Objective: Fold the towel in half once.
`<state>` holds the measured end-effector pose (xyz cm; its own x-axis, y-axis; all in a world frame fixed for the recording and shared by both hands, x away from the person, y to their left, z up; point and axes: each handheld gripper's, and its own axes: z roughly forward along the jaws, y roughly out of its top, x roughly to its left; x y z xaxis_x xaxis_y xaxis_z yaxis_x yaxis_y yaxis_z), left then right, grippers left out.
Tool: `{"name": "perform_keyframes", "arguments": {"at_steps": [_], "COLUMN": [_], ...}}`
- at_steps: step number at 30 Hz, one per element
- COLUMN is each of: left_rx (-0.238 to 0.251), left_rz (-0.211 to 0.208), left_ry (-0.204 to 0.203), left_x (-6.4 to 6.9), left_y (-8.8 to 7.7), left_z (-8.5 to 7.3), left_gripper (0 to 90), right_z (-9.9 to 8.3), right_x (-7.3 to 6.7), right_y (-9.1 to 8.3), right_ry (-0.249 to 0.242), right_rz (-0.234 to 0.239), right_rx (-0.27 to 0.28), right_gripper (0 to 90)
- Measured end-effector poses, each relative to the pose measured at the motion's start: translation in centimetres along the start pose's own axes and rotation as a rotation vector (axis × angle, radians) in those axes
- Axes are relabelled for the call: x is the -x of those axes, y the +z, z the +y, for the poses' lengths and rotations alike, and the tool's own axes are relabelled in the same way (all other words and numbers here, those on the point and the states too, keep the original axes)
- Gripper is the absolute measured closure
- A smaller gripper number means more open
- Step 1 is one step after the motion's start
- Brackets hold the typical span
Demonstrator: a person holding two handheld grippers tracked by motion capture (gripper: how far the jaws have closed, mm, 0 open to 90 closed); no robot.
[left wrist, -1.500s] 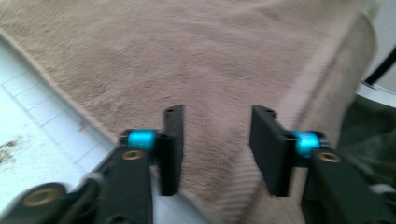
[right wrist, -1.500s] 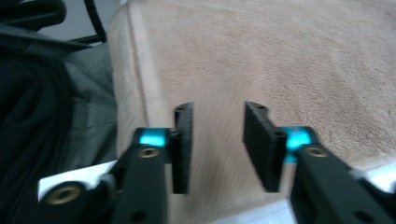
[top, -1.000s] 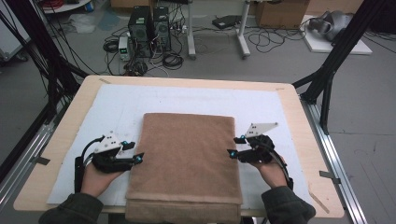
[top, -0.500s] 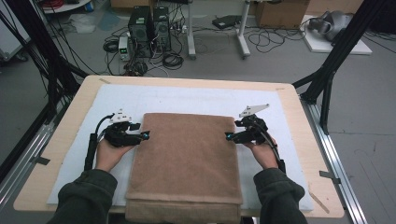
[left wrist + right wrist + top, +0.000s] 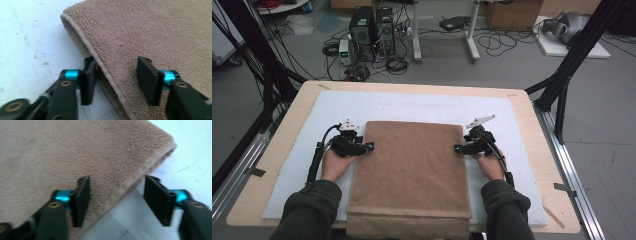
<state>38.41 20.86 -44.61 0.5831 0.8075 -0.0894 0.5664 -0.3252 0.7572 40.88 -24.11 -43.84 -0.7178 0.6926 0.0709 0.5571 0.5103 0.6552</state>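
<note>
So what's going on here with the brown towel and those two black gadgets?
A person holds a black two-jaw gripper in each hand at a folded brown terry towel on a white-covered wooden table. The left gripper straddles the towel's left edge near a far corner; the right gripper straddles the right edge. Both sets of jaws have just been closing, with the towel's edge between them, but the pads don't yet pinch it.
</note>
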Motion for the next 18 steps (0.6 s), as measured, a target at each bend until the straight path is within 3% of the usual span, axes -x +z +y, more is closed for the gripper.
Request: {"name": "perform_keyframes", "arguments": {"at_steps": [3,5,7,11,13,18], "left_rx": [0.007,0.006,0.006,0.038,0.08,0.128], "left_rz": [-0.036,-0.052,-0.048,-0.003,0.008,0.058], "left_ry": [-0.011,-0.009,-0.009,0.007,-0.006,0.026], "left_x": [0.2,0.4,0.5,0.6,0.6,0.6], "left_y": [0.1,0.1,0.1,-0.3,-0.6,-1.2], "left_z": [0.0,0.0,0.1,0.4,0.7,2.5], "left_gripper": [69.0,79.3,81.2,82.6,82.9,83.1], "right_z": [0.2,0.2,0.3,0.9,1.3,2.9], "right_x": [-0.3,-0.3,-0.4,-0.5,-0.4,-0.4], "right_y": [0.0,0.1,0.1,-0.1,-0.1,-0.8], "right_ry": [-0.027,-0.024,-0.03,-0.065,-0.063,-0.09], "right_rz": [0.05,0.09,0.106,0.071,0.053,-0.012], "right_rx": [0.002,0.0,-0.005,-0.02,-0.014,0.023], "right_gripper": [66.3,75.2,79.3,81.9,82.1,82.3]}}
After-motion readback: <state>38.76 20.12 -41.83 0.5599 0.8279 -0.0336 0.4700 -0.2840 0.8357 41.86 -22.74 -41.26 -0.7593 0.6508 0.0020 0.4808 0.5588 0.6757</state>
